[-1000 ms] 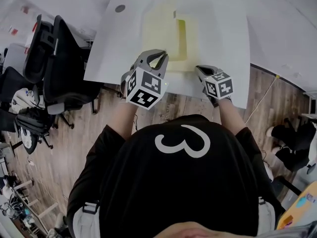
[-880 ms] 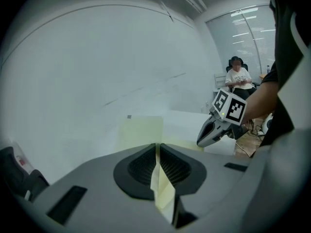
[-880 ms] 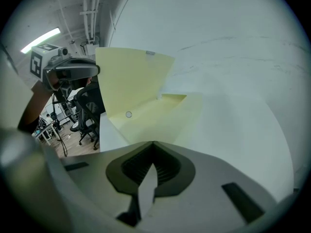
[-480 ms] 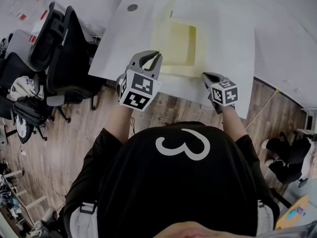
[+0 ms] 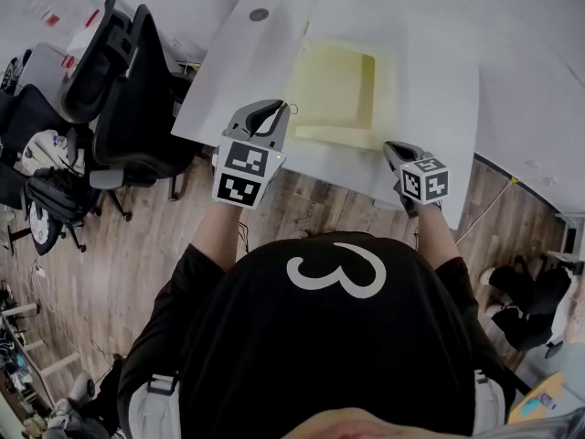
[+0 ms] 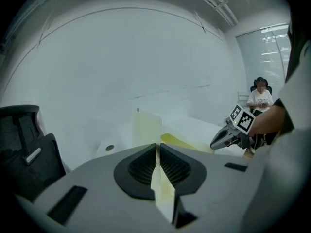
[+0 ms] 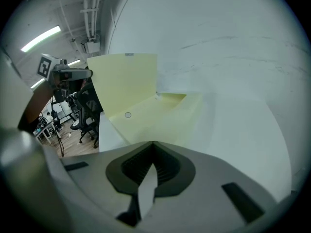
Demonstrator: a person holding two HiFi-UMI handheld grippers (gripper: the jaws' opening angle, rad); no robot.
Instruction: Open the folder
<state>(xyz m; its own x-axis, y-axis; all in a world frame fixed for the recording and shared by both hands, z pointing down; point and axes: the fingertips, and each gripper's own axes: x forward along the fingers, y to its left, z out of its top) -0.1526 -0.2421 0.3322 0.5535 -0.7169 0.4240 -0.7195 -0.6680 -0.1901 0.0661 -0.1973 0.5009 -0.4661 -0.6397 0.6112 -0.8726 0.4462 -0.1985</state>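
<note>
A pale yellow folder (image 5: 334, 94) lies on the white table (image 5: 430, 71), its near edge close to the table's front rim. My left gripper (image 5: 272, 110) is shut on the folder's cover (image 6: 147, 126), which stands lifted almost upright on the folder's left side. The thin yellow sheet shows pinched between the pads in the left gripper view. My right gripper (image 5: 395, 150) is at the folder's near right corner, shut on the lower sheet (image 7: 148, 191). From the right gripper view the raised cover (image 7: 127, 81) leans over the open inside (image 7: 163, 113), with the left gripper (image 7: 73, 74) behind it.
Black office chairs (image 5: 123, 90) stand close to the table's left side. A round cable hole (image 5: 259, 14) sits in the table beyond the folder. Wooden floor (image 5: 311, 199) lies below the front rim. A seated person (image 6: 261, 98) is far off behind the right gripper (image 6: 228, 136).
My left gripper has moved left with the cover in it, and the cover has swung further open. The right gripper has stayed at the near right corner.
</note>
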